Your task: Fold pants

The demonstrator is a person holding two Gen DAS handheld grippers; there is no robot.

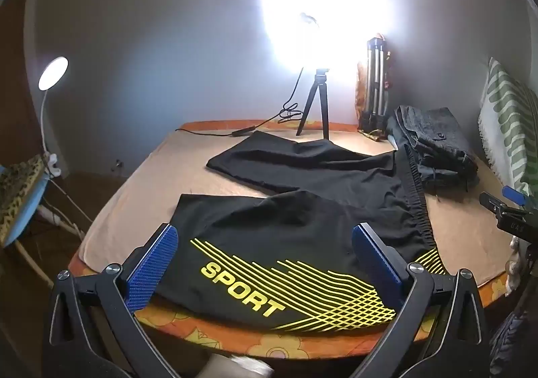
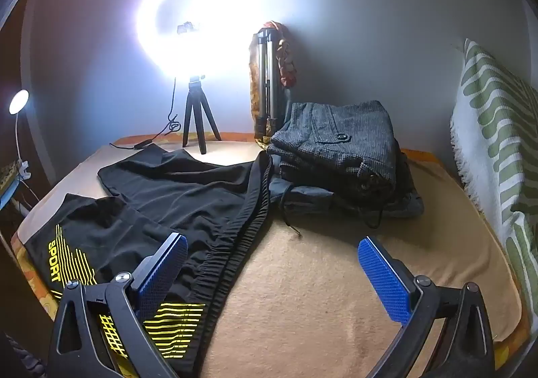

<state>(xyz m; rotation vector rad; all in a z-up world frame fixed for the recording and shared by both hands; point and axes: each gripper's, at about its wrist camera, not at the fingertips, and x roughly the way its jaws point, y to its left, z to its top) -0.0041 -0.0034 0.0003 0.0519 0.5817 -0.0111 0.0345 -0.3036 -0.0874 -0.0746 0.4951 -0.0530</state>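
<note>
Black sport pants [image 1: 302, 210] spread flat on bed [image 1: 141, 176], legs toward 11 o'clock. Your left claw [image 1: 265, 263] and right claw [image 2: 272, 274] both spread, empty (nothing pinched). Pinch waistband [image 2: 242, 226] and near hem together, fold leg onto leg.

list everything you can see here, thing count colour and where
pants: 1, black with yellow SPORT print, spread flat on the bed, legs apart
folded clothes: 1 stack, grey and dark, far right of the bed, beside the pants' waistband
blanket: 1, tan, covering the bed
ring light: 1, white, lit, on a small black tripod at the far edge
folded tripod: 1, silver, leaning on the wall beside patterned orange cloth
desk lamp: 1, white, lit, left of the bed
towel: 1, white and green, hanging at right
left gripper: 1, black with blue pads, open over the SPORT leg
right gripper: 1, black with blue pads, open above the waistband and blanket
</note>
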